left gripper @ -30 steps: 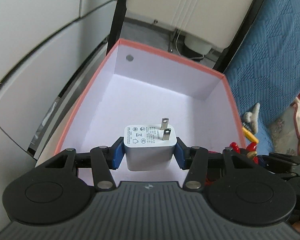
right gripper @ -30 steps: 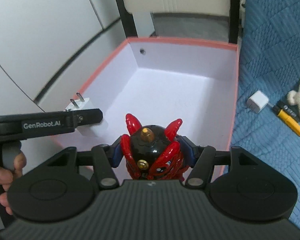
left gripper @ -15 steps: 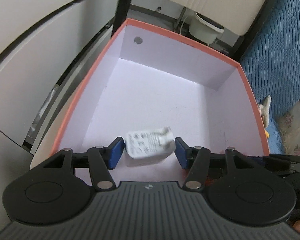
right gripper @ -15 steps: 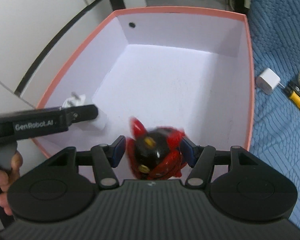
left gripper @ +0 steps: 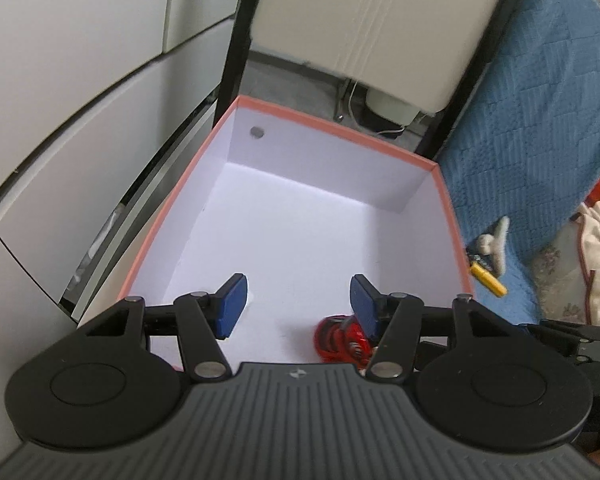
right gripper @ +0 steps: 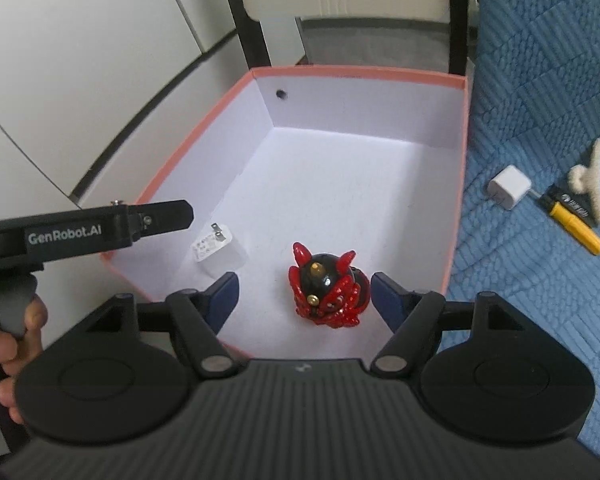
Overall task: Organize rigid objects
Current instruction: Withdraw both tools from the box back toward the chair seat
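Red-black figurine [right gripper: 326, 286] and white charger [right gripper: 219, 249] sit loose in your box [right gripper: 456, 208]; left gripper [left gripper: 298, 300] jaws apart, right gripper [right gripper: 304, 294] jaws opening, both empty.

White panels [left gripper: 80, 92] with dark seams fill the left side. Beyond them stands a black frame [left gripper: 236, 56] around a cream panel [left gripper: 360, 20], with grey floor [left gripper: 300, 80] below it. A blue quilted cover [right gripper: 540, 60] spreads on the right. Soft, even light falls over everything.
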Demonstrator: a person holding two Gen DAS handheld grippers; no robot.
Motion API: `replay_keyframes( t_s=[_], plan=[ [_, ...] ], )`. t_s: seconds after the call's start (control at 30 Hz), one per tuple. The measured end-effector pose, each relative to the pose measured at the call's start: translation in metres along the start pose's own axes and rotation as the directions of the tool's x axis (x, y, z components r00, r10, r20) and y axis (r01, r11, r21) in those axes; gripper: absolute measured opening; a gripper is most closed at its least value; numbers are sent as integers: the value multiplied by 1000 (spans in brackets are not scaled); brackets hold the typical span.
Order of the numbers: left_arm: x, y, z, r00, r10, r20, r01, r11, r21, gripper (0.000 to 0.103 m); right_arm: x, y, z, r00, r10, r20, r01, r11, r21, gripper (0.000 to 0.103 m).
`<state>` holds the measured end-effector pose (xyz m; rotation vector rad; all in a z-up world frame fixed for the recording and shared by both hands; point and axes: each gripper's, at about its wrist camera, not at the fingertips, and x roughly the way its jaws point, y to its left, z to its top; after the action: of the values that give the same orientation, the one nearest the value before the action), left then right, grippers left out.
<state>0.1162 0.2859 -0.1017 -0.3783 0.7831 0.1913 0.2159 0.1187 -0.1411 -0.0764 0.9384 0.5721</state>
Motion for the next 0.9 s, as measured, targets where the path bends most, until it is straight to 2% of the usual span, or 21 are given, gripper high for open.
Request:
replay_keyframes(
  t_s=[0.53,0.9],
  plan=[
    [-86,-73,-35,993,-51,107,45,997,62,63,-102,-36,-48,988,-35,149,33,999,13,74],
    [-113,-139,-72,983,-125,134,107,985,136,63,-161,-70,-88,967,-107,230,90,993,80,74]
  ],
)
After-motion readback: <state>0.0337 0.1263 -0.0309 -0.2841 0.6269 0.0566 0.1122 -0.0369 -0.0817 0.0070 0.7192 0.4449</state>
